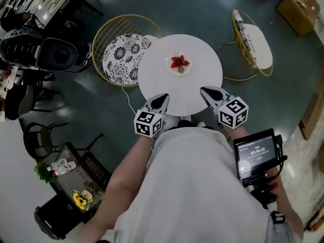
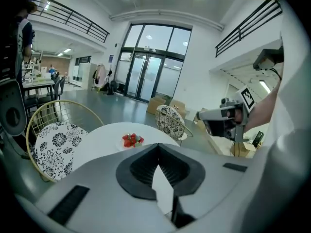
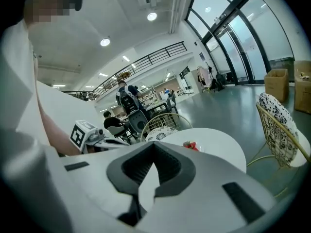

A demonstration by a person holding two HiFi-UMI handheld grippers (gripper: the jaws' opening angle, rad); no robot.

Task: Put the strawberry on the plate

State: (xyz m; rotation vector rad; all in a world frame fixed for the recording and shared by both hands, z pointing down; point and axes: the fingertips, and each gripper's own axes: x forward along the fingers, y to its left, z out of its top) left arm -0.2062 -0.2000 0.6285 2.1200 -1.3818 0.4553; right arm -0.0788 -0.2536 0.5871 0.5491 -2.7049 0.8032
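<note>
Likely done: strawberry (image 1: pixel 179 61) sits on plate (image 1: pixel 172 70), 12 o'clock from left gripper (image 1: pixel 162 98) and right gripper (image 1: pixel 205 91), both closed on nothing; just back off.

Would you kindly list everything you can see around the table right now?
table: one, white, round, centre.
plate: one, white, on the table.
strawberries: small cluster, red, on the plate.
wire chairs: two, gold with black-and-white cushions, one left of the table, another right of it.
cardboard box: at least one, brown, far right.
screen device: one, black, at the person's right.
left gripper: grey, fingers together, empty, over the table's near edge.
right gripper: likewise.
</note>
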